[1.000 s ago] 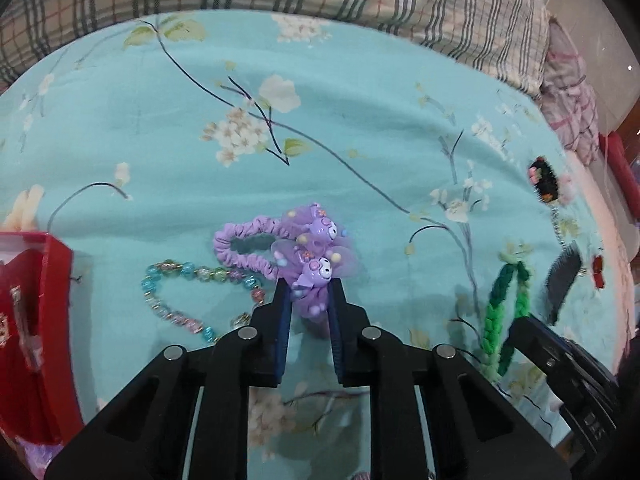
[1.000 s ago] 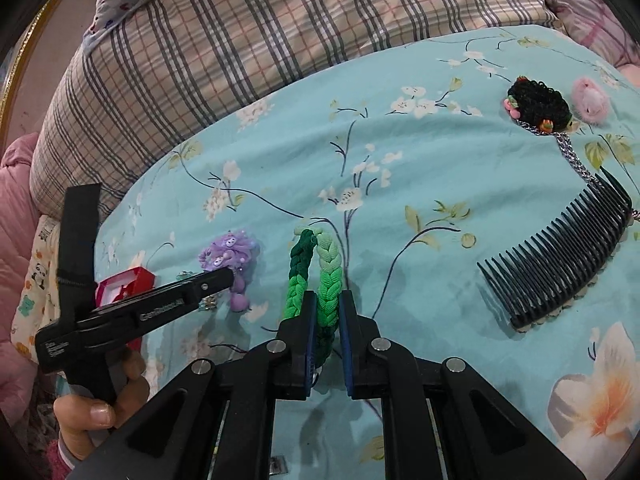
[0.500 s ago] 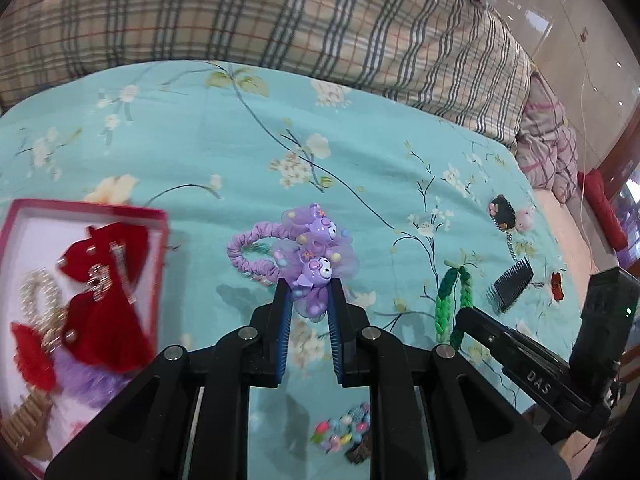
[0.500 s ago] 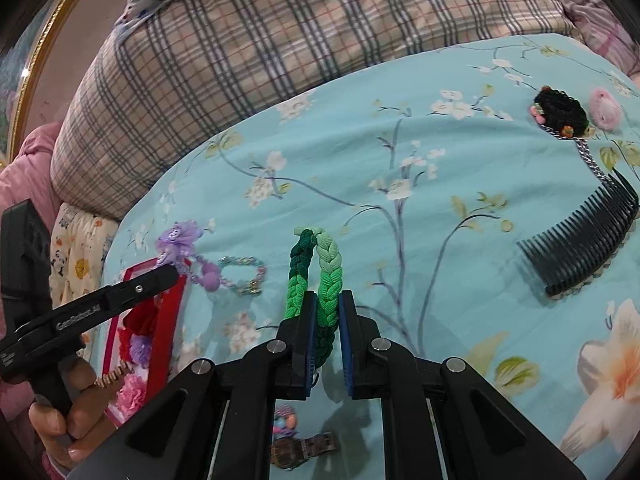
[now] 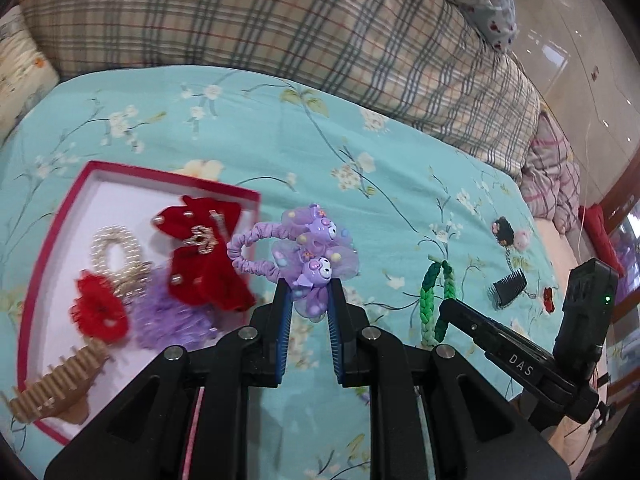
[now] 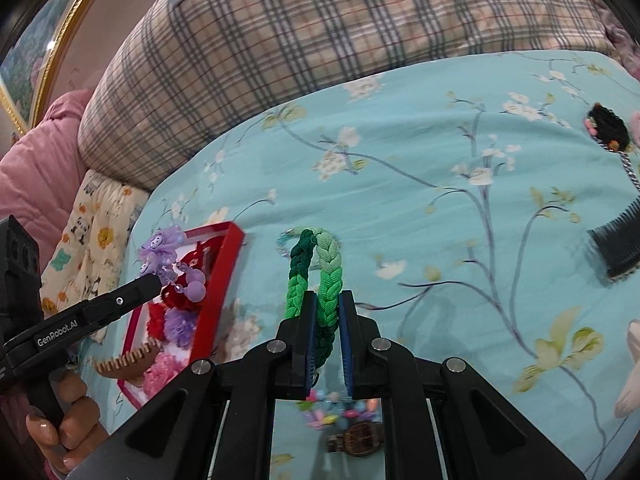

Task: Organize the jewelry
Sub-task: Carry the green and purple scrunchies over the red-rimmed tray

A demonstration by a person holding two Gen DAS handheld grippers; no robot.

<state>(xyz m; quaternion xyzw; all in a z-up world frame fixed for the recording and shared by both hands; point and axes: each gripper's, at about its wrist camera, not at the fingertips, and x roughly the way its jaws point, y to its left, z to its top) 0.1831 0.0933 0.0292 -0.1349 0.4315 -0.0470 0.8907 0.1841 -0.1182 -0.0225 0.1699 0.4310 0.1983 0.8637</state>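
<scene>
My left gripper [image 5: 309, 294] is shut on a purple scrunchie with cartoon charms [image 5: 308, 254] and holds it in the air beside the right edge of a red-rimmed white jewelry box [image 5: 52, 236]. The box holds red bows, a pearl ring, a purple scrunchie and a tan claw clip. My right gripper [image 6: 328, 300] is shut on a green braided hair band [image 6: 320, 272] and holds it above the teal bedspread. The left gripper [image 6: 154, 280] with the purple scrunchie [image 6: 160, 250] also shows in the right wrist view, over the box [image 6: 224, 276].
A black comb [image 6: 616, 244] and a black crocheted piece with a chain [image 6: 608, 128] lie at the right. A watch [image 6: 360, 436] and coloured beads [image 6: 332, 404] lie under my right gripper. A plaid pillow [image 5: 280, 20] runs along the back.
Both grippers have lifted and moved left with their pieces. The red box has come into fuller view, and the purple scrunchie is now close to its right edge.
</scene>
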